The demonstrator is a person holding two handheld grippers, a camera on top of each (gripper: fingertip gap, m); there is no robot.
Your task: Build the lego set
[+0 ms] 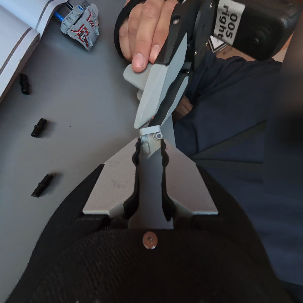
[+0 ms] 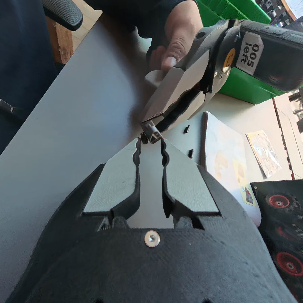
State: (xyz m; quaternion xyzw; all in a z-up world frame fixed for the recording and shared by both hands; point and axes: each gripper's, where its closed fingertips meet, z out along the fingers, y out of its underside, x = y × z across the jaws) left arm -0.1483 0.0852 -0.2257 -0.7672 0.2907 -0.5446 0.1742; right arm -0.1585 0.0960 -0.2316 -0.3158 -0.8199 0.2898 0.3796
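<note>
My left gripper (image 1: 151, 140) is shut on a small light-grey lego piece (image 1: 150, 144) and holds it above the grey table (image 1: 82, 101). In the right wrist view the left gripper (image 2: 151, 122) comes in from the upper right with the same piece (image 2: 153, 136). A short black pin (image 2: 143, 139) sits at the piece's side. My right gripper (image 2: 150, 140) has its fingertips a little apart around the end of the piece, the left tip against the pin. In the left wrist view the right gripper (image 1: 150, 126) meets the piece from above. I cannot tell if it grips.
Three loose black pins (image 1: 39, 127) lie on the table at left. A grey sub-assembly with red checkered stickers (image 1: 82, 31) lies far left by the open booklet (image 1: 16, 41). A black tray with red wheels (image 2: 282, 229) and green boxes (image 2: 246, 85) stand on the right. Only a small space, under 4 cm, lies between the two pairs of fingers.
</note>
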